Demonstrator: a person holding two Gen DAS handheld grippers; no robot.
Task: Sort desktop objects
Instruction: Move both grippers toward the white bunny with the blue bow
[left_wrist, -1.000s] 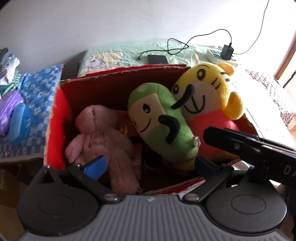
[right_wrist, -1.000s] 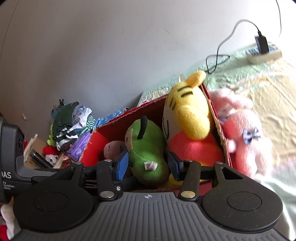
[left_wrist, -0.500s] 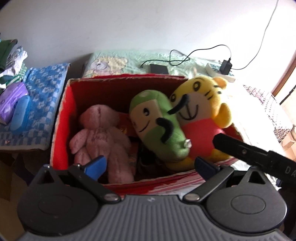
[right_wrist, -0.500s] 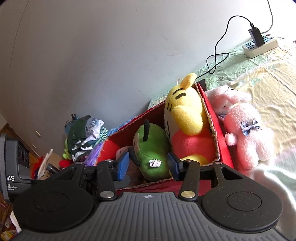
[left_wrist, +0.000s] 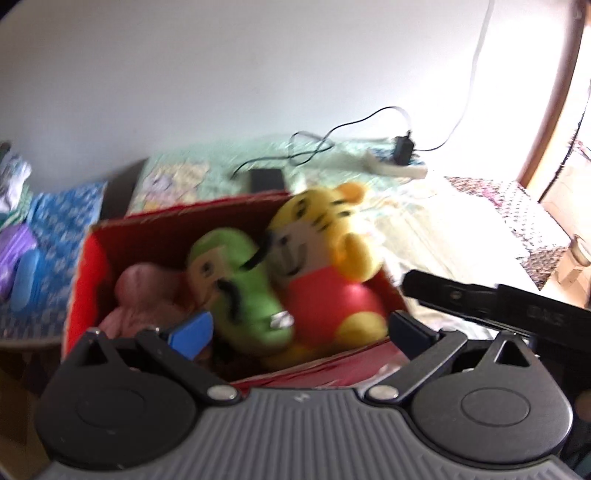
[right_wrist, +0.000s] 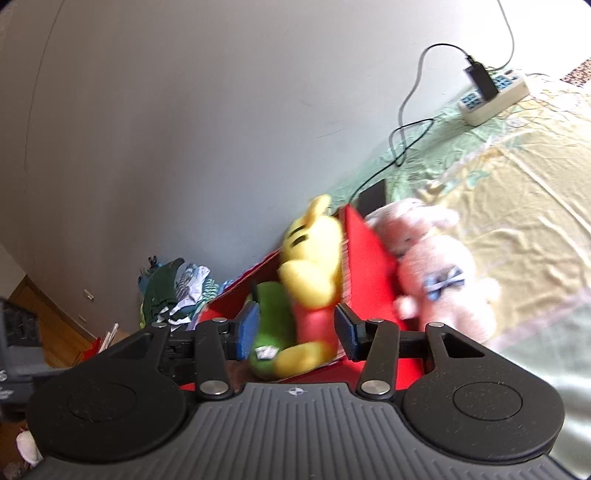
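With both grippers — left gripper (left_wrist: 299, 326) and right gripper (right_wrist: 293, 328) — spread and empty, swing right over the red box (right_wrist: 369, 258) wall to the pink plush (right_wrist: 443, 277) outside it — pinch its body, not the bow

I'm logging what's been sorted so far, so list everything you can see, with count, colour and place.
Red cardboard box: one, on the bed.
Yellow tiger plush toy: one, in the box, right side.
Green plush toy: one, in the box, middle.
Dusty pink plush bear: one, in the box, left.
Pale pink plush with blue bow: one, outside the box.
White power strip: one, by the wall.
Left hand-held gripper: open, empty.
Right hand-held gripper: open, empty.
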